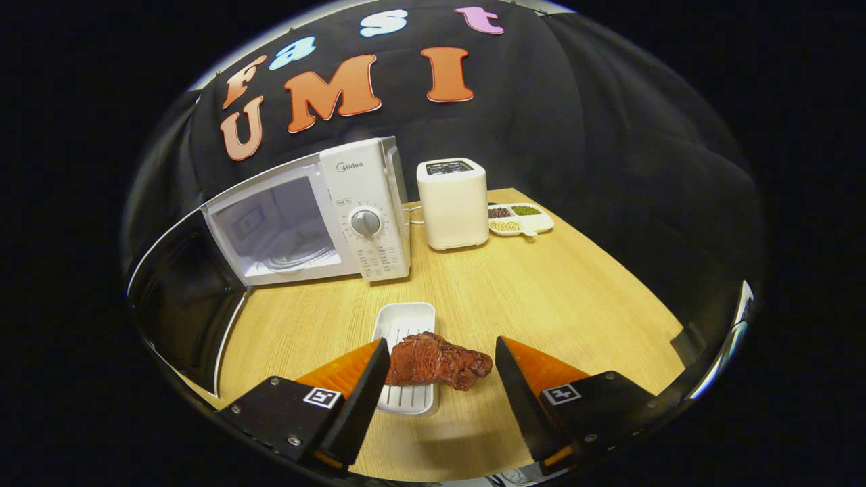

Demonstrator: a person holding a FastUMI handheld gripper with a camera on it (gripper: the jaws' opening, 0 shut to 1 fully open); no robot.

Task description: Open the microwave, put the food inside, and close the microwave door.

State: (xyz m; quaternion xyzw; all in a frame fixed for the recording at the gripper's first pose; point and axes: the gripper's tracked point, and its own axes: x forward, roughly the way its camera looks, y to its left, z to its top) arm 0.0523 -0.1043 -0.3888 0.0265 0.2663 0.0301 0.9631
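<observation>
A reddish-brown piece of meat [436, 362] spans the gap between my fingers, and both fingertips press on its ends. It hangs just over a white ridged tray [404, 321] on the wooden table [555, 297], with a faint shadow on the wood below it. My gripper [441, 365] is shut on the meat. Beyond the tray stands the white microwave [365, 210]; its dark door [179, 297] is swung wide open to the left. The lit cavity [281, 230] shows a glass turntable inside.
To the right of the microwave stands a white toaster [452, 203]. Behind it is a divided white dish [521, 218] of beans and grains. The open door reaches toward the table's near left edge. Bare wood lies to the right of the tray.
</observation>
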